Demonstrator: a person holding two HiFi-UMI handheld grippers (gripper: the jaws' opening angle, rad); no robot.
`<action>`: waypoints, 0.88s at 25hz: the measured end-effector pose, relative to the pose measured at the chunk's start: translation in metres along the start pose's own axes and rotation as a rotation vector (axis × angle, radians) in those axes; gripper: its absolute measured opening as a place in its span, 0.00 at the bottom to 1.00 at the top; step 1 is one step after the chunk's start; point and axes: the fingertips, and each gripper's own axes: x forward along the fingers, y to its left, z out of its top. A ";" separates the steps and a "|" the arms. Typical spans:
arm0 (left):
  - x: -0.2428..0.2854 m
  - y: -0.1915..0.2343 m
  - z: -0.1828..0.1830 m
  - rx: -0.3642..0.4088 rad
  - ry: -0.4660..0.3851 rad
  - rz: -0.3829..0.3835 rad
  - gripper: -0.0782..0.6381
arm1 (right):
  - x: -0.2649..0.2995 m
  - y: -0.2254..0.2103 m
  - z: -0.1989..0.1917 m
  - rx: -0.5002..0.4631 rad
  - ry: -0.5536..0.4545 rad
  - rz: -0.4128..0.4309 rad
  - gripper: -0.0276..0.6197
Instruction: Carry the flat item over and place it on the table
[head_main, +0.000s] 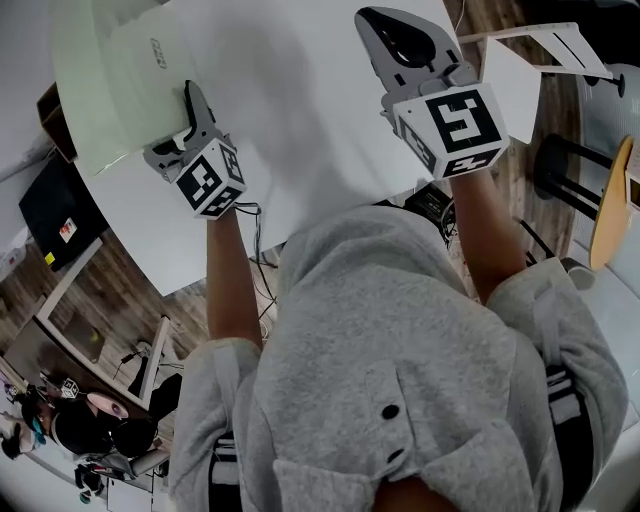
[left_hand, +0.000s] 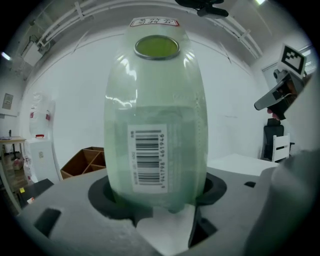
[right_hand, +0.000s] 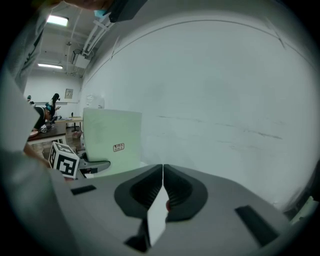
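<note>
Grey hooded top (head_main: 400, 380); grey left gripper (head_main: 190, 97) and right gripper (head_main: 376, 20), black-and-white cubes (head_main: 458, 122).

- The setting is presenting as an open-plan lab or technical workroom rather than a home.
- Strip lights (right_hand: 57, 20) are glowing on a bare ceiling, and exposed ducting and rails (left_hand: 60, 27) are running beneath it.
- A large white table (head_main: 300, 130) is standing on wood-pattern flooring (head_main: 110, 290), with loose cables (head_main: 258, 240) trailing below its edge.
- Further desks (right_hand: 62, 124) are lining the far side, and a person (right_hand: 50, 107) is standing there.
- A cluttered bench (head_main: 90, 420) is sitting at the lower left of the head view.
- A black-framed stool (head_main: 548, 165) and a wooden divider box (left_hand: 86, 159) are standing nearby.
</note>
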 end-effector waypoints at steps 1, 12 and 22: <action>-0.003 -0.001 0.002 0.006 -0.003 -0.003 0.54 | -0.004 0.001 0.000 -0.001 -0.004 0.000 0.09; -0.036 -0.009 0.021 0.021 0.005 -0.007 0.56 | -0.066 -0.011 0.001 -0.007 -0.059 -0.039 0.09; -0.082 -0.006 0.041 0.043 -0.030 0.032 0.56 | -0.120 -0.015 0.002 -0.013 -0.105 -0.072 0.09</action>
